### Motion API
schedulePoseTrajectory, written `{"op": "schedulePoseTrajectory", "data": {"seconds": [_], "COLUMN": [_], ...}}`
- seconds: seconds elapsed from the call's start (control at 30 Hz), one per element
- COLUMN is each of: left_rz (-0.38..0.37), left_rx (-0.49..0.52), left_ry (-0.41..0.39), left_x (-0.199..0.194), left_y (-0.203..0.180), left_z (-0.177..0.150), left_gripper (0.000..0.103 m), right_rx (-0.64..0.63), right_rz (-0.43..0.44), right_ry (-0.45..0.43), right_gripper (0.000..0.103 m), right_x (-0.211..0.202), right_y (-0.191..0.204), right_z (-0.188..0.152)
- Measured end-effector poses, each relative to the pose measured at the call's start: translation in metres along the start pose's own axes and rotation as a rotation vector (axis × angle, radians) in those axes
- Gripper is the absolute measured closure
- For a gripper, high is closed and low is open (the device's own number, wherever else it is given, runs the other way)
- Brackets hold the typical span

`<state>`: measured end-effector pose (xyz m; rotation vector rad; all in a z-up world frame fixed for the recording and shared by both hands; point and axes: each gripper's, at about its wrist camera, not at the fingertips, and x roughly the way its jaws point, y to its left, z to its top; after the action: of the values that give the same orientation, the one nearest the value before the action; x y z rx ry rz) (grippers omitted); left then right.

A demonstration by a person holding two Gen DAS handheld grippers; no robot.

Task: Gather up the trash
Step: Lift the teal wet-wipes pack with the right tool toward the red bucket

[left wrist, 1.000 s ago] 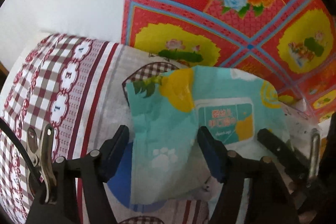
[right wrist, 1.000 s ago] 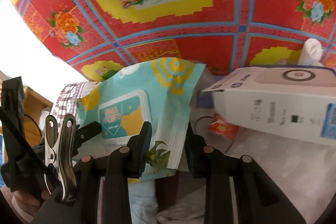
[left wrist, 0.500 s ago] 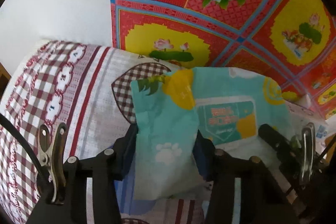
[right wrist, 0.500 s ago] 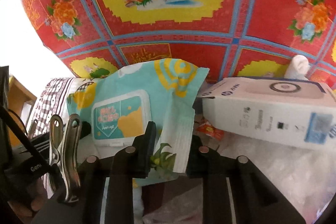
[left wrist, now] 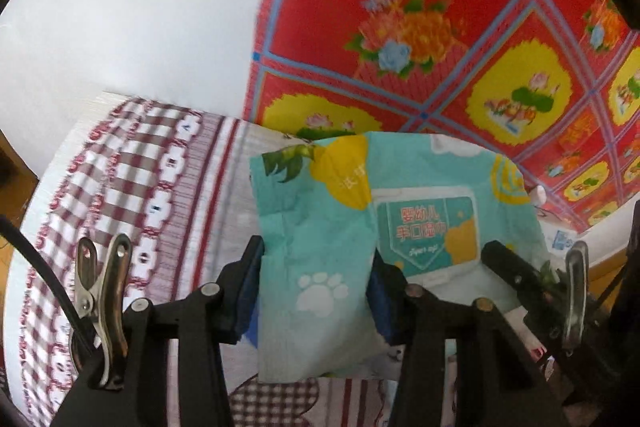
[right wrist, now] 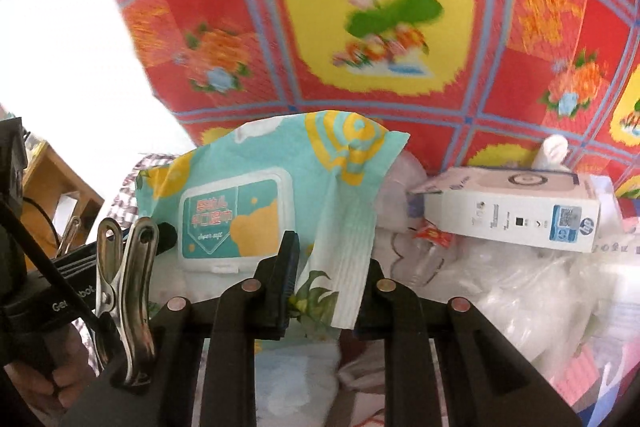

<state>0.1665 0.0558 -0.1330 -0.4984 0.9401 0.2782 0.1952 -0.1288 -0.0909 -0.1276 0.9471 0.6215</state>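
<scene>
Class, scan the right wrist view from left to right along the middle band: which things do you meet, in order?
Shiny metal spring clip → teal and yellow wet-wipes pack → small clear plastic bottle with a red label → white rectangular printed carton.

a home: checked bedsheet (left wrist: 132, 187), floral cloth (right wrist: 380, 19)

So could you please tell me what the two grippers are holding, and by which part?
Both hold the wet wipes pack: the left gripper pinches one end, the right gripper the opposite end.
</scene>
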Motion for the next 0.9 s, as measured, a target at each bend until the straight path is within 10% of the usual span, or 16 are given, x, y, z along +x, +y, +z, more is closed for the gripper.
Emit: {"op": "schedulePoseTrajectory", "data": {"seconds": [0.9], "left_rz": [0.211], "left_rx": [-0.298], "left_ry": [-0.103], "left_x": [-0.178], "left_y": [0.266], "left_z": [-0.026], "left_gripper": [0.054], "right_rx": [-0.411], "right_rz": [0.305], "right_ry": [0.081], "right_gripper": [0.081], "right_x": [0.049], "right_y": [0.297], "right_z": [0.003]}}
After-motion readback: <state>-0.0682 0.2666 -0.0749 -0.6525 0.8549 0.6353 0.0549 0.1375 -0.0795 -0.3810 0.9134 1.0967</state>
